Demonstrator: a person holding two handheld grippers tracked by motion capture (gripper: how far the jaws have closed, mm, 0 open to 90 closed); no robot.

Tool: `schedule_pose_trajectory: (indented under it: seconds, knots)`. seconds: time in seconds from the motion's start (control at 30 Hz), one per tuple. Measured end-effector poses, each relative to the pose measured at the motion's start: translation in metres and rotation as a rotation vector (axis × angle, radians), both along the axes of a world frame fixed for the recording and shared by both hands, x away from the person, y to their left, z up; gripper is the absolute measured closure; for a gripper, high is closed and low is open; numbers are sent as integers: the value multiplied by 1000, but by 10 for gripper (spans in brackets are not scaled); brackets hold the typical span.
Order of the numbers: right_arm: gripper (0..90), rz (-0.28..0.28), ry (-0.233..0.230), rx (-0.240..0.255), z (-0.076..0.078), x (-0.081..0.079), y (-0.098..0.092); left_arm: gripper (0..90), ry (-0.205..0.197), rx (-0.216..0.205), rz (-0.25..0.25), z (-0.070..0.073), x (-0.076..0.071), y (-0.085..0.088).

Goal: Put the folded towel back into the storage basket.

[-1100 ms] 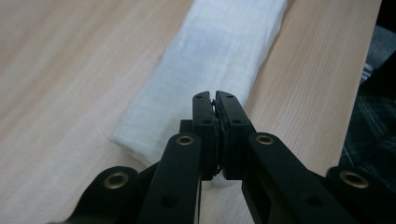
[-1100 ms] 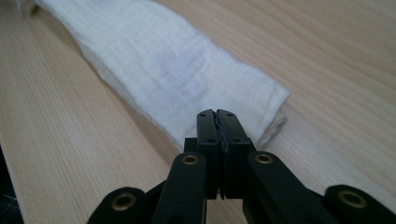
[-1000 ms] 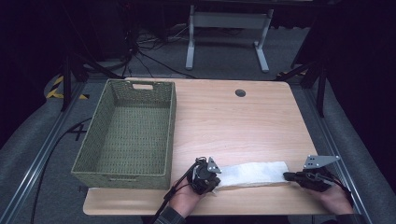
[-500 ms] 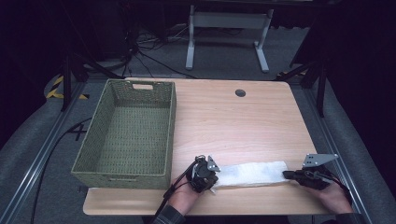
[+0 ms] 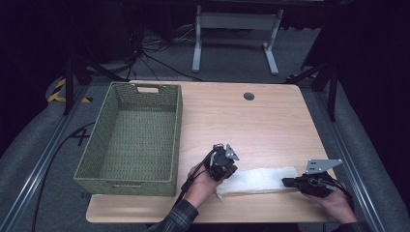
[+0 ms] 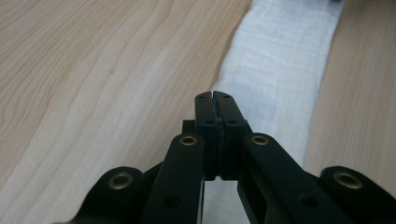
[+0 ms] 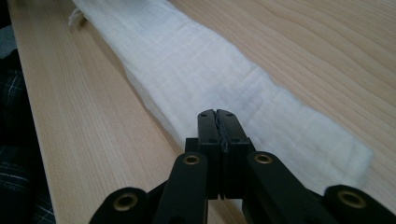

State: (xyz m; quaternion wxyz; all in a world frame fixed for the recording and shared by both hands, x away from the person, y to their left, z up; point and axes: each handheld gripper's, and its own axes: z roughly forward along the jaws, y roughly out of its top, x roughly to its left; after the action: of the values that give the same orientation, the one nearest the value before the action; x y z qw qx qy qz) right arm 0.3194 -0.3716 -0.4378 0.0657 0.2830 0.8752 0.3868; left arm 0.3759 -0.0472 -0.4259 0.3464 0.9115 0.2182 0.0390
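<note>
Cloth (image 5: 257, 181) is laid folded on table (image 5: 251, 125), right of basket (image 5: 130, 137). Left claw (image 5: 227, 175) is pressed together over its left end, right claw (image 5: 286, 182) pressed together at its right end; nothing seen pinched.

Tabletop (image 5: 232, 116): pale wood grain, rounded corners, a round cable hole (image 5: 249, 96) near the far edge.
Floor (image 5: 232, 58): grey carpet, dark at the far side.
Far furniture: a white metal stand (image 5: 235, 29) on two feet.
Cables (image 5: 159, 53): black, loose on the floor behind the tabletop.
Left floor: yellow-black hazard tape (image 5: 60, 89).
Light: bright on the tabletop, room around it dim.
</note>
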Motion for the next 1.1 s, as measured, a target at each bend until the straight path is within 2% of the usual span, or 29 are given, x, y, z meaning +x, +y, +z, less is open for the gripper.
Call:
schedule_pose_trajectory:
  seconds: [0.07, 0.2, 0.23, 0.27, 0.3, 0.43, 0.47, 0.5, 0.67, 0.77, 0.9, 1.1]
  knots:
    - [894, 12, 5, 1, -1, 0, 4, 895, 3, -22, 1, -3, 5, -6]
    - [894, 28, 17, -2, -3, -1, 9, 895, 23, -4, -23, -9, 11, -15]
    - [894, 48, 28, -14, -6, -2, 14, 895, 26, -2, -27, -15, 12, -19]
    - [895, 53, 31, -20, -7, -1, 16, 895, 36, 18, -30, -19, 12, -22]
    - [895, 59, 37, -25, -9, -1, 18, 895, 36, 34, -40, -20, 12, -23]
    - [895, 71, 44, -55, -13, 0, 22, 895, 29, 43, -42, -24, 11, -25]
    - [895, 70, 49, -57, -13, 1, 23, 895, 27, 40, -41, -25, 10, -25]
    - [895, 71, 47, -59, -13, 2, 23, 895, 26, 58, -45, -23, 10, -24]
    - [895, 60, 37, -70, -13, 9, 24, 895, 22, 58, -39, -24, 9, -19]
    - [895, 41, 35, -67, -14, 17, 25, 895, 22, 77, -28, -24, 8, -13]
    - [895, 21, 29, -67, -14, 26, 27, 895, 23, 70, -24, -26, 6, -9]
    - [895, 4, 22, -64, -14, 40, 32, 895, 37, 73, -41, -26, -5, -4]
